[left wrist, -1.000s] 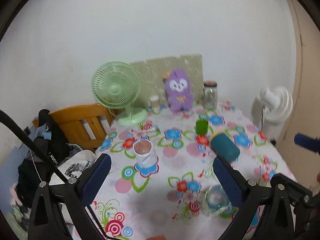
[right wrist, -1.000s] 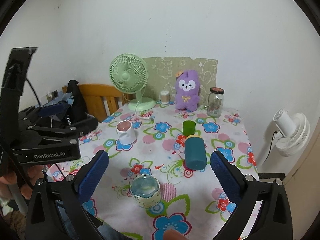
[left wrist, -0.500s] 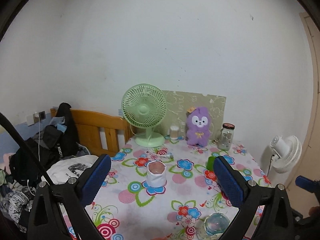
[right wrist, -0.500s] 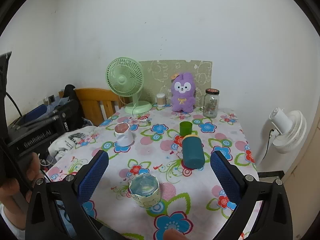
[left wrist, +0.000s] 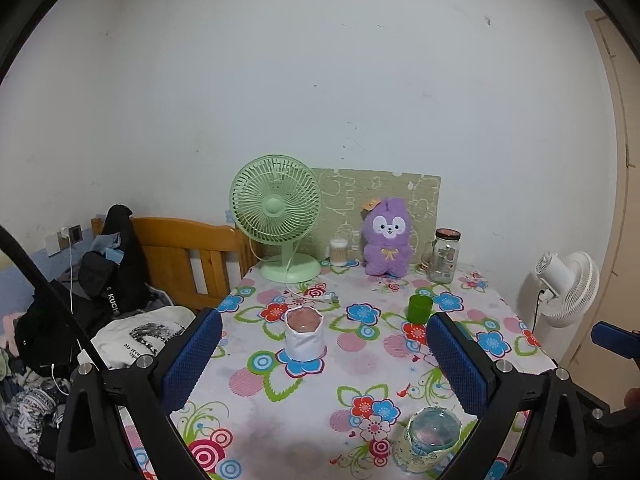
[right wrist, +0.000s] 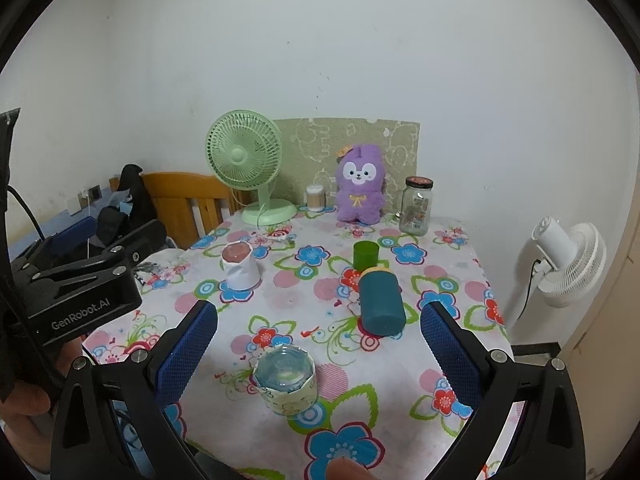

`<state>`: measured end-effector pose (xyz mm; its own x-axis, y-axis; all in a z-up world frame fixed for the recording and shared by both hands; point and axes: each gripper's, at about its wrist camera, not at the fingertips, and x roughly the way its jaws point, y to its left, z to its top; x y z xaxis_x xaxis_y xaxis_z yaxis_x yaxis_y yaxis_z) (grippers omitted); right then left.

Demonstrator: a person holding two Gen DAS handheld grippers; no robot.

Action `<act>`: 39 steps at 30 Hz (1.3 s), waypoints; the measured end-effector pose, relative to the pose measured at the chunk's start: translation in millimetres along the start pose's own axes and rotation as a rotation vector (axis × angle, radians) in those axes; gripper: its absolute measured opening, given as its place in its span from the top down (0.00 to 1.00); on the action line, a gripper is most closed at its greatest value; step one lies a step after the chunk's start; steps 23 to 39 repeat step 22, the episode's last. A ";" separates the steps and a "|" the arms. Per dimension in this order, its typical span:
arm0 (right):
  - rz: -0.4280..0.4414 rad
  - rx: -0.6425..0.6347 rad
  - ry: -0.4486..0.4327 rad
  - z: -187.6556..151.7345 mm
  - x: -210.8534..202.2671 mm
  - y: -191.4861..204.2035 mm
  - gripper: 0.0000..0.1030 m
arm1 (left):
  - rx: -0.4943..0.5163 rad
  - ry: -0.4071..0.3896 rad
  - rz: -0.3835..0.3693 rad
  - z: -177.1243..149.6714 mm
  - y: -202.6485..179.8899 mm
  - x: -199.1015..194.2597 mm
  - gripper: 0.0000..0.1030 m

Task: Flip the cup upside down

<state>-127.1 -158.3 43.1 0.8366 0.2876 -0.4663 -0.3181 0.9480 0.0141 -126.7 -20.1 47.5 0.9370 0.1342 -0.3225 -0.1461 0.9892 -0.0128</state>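
Cups stand on the flowered desk [right wrist: 452,264], and no claw holds any of them. The right claw [right wrist: 318,320] is spread wide and empty. Just ahead, between its fingers, is a clear cup in a paper sleeve [right wrist: 285,380]; its top looks like a closed glass disc, so it may already be bottom-up, but I cannot be sure. The left claw [left wrist: 322,328] is also spread and empty, with a white cup [left wrist: 305,334] ahead of it. Further ahead of the right claw are a green cup [right wrist: 365,254], mouth up, and a teal cup [right wrist: 380,300]. The scene fits either a cup that waits for turning or one already turned.
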 end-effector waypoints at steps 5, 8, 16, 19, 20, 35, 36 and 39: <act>0.003 0.010 0.010 -2.4 1.9 -1.1 0.01 | -0.001 0.035 -0.023 -2.2 1.0 4.7 0.00; 0.000 0.012 0.021 -5.4 4.8 -0.8 0.01 | -0.003 0.049 -0.033 -4.0 2.5 6.4 0.00; -0.003 0.021 0.038 -9.3 10.5 0.6 0.01 | 0.029 0.084 -0.062 -9.9 -4.3 11.3 0.00; -0.003 0.022 0.039 -9.3 10.9 0.3 0.01 | 0.034 0.083 -0.068 -11.5 -7.0 12.1 0.00; -0.004 0.023 0.039 -9.4 11.1 0.1 0.01 | 0.035 0.083 -0.070 -11.7 -7.6 12.1 0.00; -0.008 0.025 0.041 -9.6 12.0 -0.4 0.01 | 0.036 0.082 -0.069 -11.3 -7.8 12.5 0.00; -0.008 0.025 0.041 -9.6 12.0 -0.4 0.01 | 0.036 0.082 -0.069 -11.3 -7.8 12.5 0.00; -0.008 0.025 0.041 -9.6 12.0 -0.4 0.01 | 0.036 0.082 -0.069 -11.3 -7.8 12.5 0.00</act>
